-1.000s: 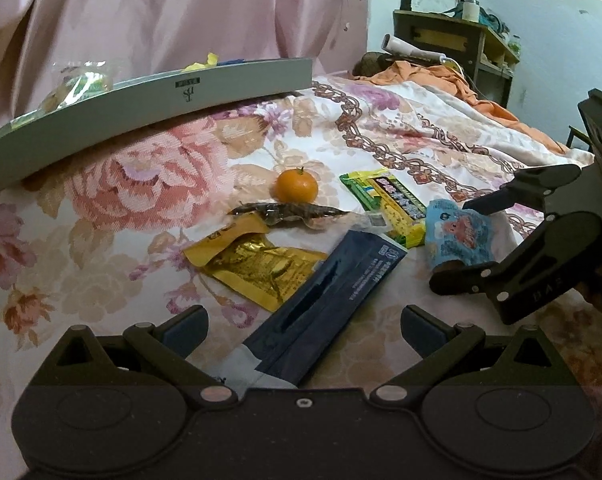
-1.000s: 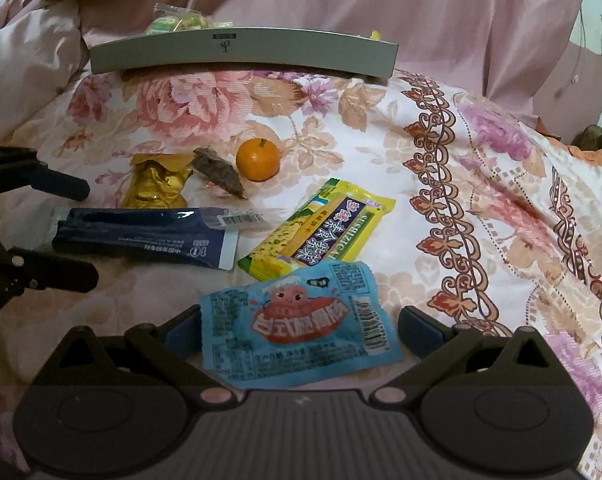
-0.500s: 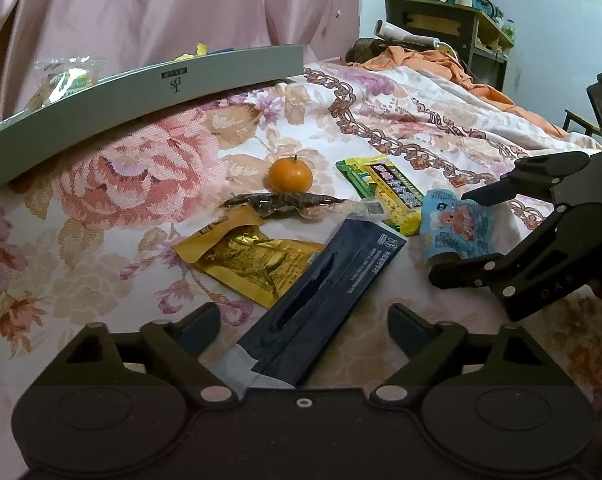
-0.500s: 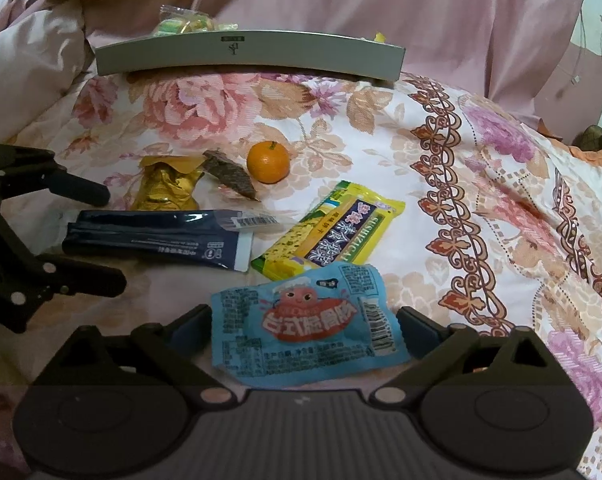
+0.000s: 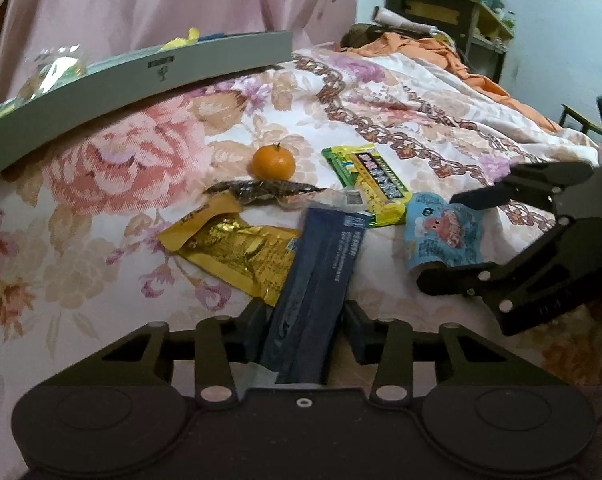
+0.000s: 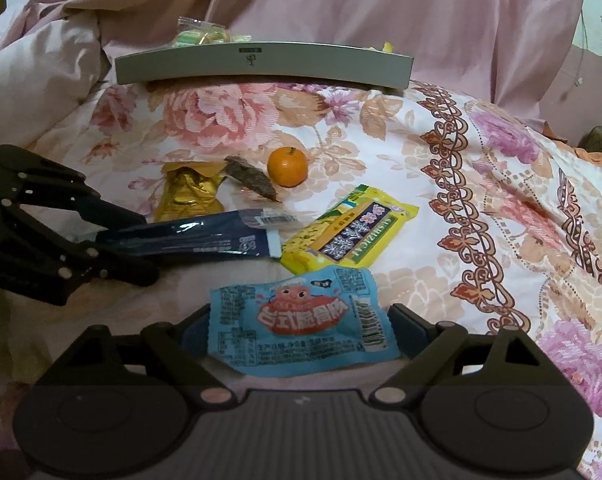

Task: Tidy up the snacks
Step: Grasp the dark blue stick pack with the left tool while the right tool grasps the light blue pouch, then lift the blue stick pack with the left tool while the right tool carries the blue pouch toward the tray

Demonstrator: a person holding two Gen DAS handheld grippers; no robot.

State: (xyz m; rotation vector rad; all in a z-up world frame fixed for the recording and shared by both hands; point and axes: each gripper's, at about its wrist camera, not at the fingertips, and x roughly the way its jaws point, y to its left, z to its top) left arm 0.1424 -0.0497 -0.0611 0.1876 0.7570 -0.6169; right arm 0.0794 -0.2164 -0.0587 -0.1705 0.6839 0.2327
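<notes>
Now the left gripper [image 5: 306, 330] sits right over the near end of the long dark-blue foil snack packet [image 5: 317, 280], and the packet's long axis runs almost straight away from it, up toward the yellow-and-green printed snack bag [image 5: 367, 184]. That alignment is what the lift turns on: the jaws cross the narrow width, not the length. They are closing at this moment, the packet between them, and the pads look to be just meeting its edges, though whether they truly press yet cannot be told for sure.

Over on the other side, the right gripper [image 6: 293, 330] frames the light-blue crinkly snack pouch with the pink cartoon print [image 6: 301, 322]. The pouch lies crosswise between the fingers, its long side spanning nearly the whole gap. Those jaws are closing too but stand wide, the pads just beside the pouch's ends, not visibly clamped.

Each hand is nearest its own target; the two packets lie near each other on the floral bedspread [image 6: 481, 200], so the grippers work side by side. Beyond them wait the crumpled gold foil pouch [image 5: 237, 248], a small brown wrapped snack [image 5: 261, 190] and a small orange mandarin [image 5: 273, 162]. The long grey tray [image 6: 261, 65], judged the likely destination, lies well apart at the far edge of the bedspread.
</notes>
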